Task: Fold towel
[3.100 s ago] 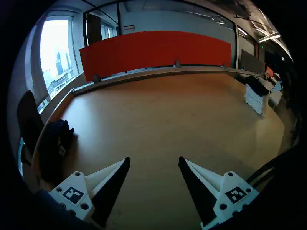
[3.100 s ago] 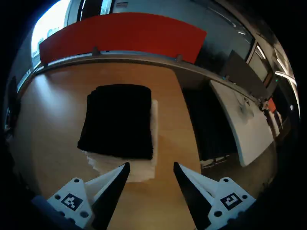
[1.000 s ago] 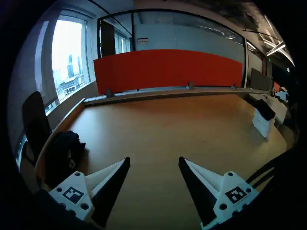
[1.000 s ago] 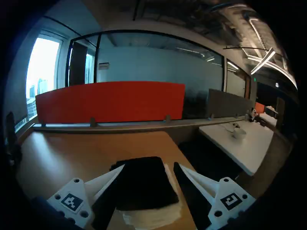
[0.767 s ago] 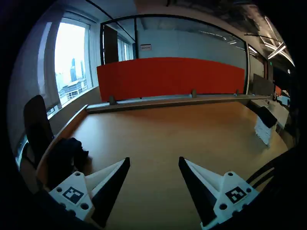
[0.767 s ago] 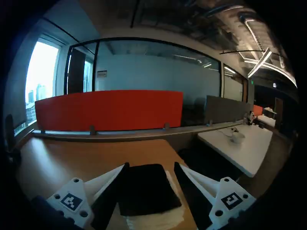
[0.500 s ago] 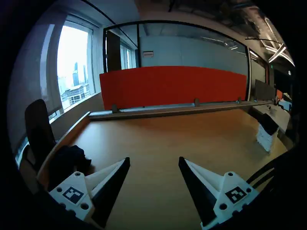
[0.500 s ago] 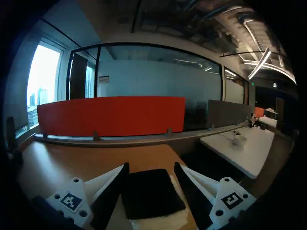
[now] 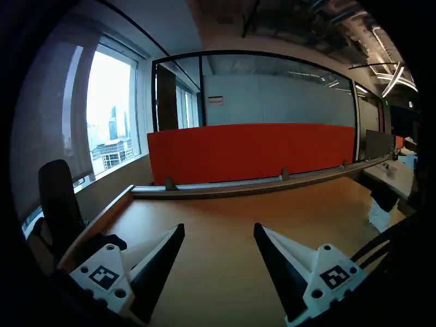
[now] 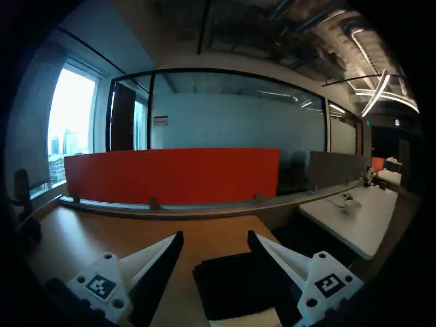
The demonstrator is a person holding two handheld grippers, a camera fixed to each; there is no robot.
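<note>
The left tongs stand at 6 o'clock in the left gripper view. They are spread wide, with nothing between the fingers, over bare wood of the surface. Each finger bears a square black-and-white marker tag, a coded pattern without letters. At 8 o'clock, by the edge of the surface, lies a dark bundle, perhaps cloth, and a dark chair stands just behind it. At 3 o'clock, well apart from these tongs and near the right end of the surface, the black towel sits folded on top of a white stack. Farther off, a red partition runs along the far edge from 10 to 2 o'clock. A bright window is at 10 o'clock. On the glass wall at 12 o'clock hangs a small sign, whose writing is too small to read.

In the right gripper view the right tongs are opened just as wide and hold nothing. The black towel lies flat at 6 o'clock, seen between the two fingers, with a strip of the white stack showing under its near edge. Neither finger presses on it. At 4 o'clock a white desk stands apart from the surface, with a pale cup on it.
</note>
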